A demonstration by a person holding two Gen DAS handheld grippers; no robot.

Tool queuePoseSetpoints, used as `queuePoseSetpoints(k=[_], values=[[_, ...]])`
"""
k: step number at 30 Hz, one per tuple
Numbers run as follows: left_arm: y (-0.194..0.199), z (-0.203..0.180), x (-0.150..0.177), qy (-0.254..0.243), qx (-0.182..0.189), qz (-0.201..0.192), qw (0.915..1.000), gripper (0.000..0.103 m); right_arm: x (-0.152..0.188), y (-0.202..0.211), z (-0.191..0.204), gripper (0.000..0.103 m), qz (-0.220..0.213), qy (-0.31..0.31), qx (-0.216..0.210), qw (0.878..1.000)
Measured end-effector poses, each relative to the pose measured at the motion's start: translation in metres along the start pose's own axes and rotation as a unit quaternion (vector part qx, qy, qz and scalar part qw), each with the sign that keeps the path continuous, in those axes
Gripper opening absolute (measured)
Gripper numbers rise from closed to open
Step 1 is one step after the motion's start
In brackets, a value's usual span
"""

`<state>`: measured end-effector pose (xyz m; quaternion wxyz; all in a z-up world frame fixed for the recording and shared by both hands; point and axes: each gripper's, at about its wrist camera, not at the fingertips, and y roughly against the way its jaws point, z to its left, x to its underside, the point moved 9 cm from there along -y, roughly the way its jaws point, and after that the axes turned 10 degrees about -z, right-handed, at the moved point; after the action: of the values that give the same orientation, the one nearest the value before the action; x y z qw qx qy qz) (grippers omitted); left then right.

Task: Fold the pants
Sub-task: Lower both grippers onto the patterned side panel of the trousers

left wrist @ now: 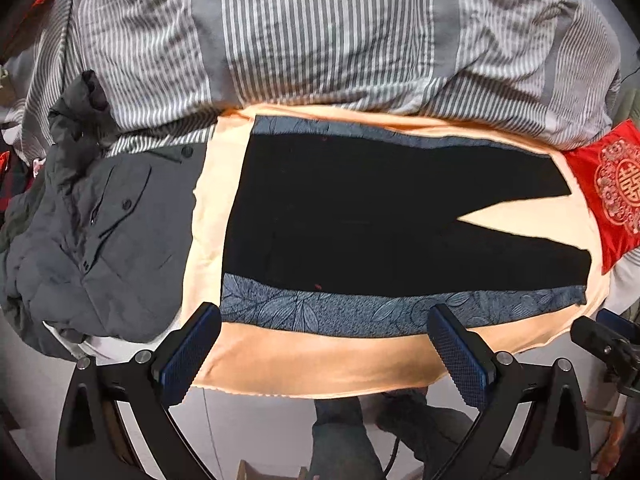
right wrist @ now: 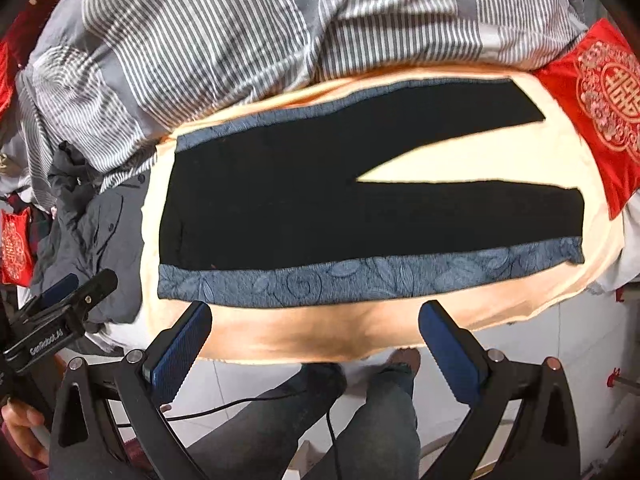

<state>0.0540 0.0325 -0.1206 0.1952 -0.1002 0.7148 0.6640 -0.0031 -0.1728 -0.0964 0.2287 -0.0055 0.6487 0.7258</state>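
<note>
— What do the tools look like?
— The left gripper (left wrist: 324,354) and right gripper (right wrist: 316,352) share black angular frames, silver screws at the joints and dark blue cross-hatched pads (left wrist: 460,360).
— Any markings?
— White "GenRobot.AI" lettering on the left one, seen from the right wrist.
— And the person?
— Grey-blue jeans (right wrist: 384,412), one hem frayed; a black cable (right wrist: 240,408) runs across them.
</note>
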Motion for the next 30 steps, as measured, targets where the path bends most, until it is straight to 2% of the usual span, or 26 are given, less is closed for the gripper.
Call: queuePoseSetpoints(k=[12, 20, 23, 26, 30], values=[[-0.063, -0.01, 0.027, -0.029, -0.009, 0.042, 0.9986, 0.103, 0.02, -0.053, -0.02, 0.103, 0.027, -0.034, -0.001, 0.999], [-0.108, -0.007, 0.047, -0.013, -0.016, 0.055, 0.9983, 0.103, 0.043, -0.108, -0.026, 0.103, 0.043, -0.061, -0.024, 0.997], [-0.123, -0.003, 0.054, -0.001, -0.016, 0.054, 0.9984, 0.103, 0.049, -0.124, -0.027, 0.103, 0.04, -0.072, -0.044, 0.996], [-0.131, 0.0, 0.058, 0.013, -0.012, 0.044, 0.9989, 0.103, 0.052, -0.136, -0.022, 0.103, 0.028, -0.082, -0.082, 0.993], [-0.135, 0.008, 0.06, 0.051, 0.015, 0.016, 0.9984, 0.103, 0.057, -0.152, -0.018, 0.103, 0.022, -0.128, -0.158, 0.979]])
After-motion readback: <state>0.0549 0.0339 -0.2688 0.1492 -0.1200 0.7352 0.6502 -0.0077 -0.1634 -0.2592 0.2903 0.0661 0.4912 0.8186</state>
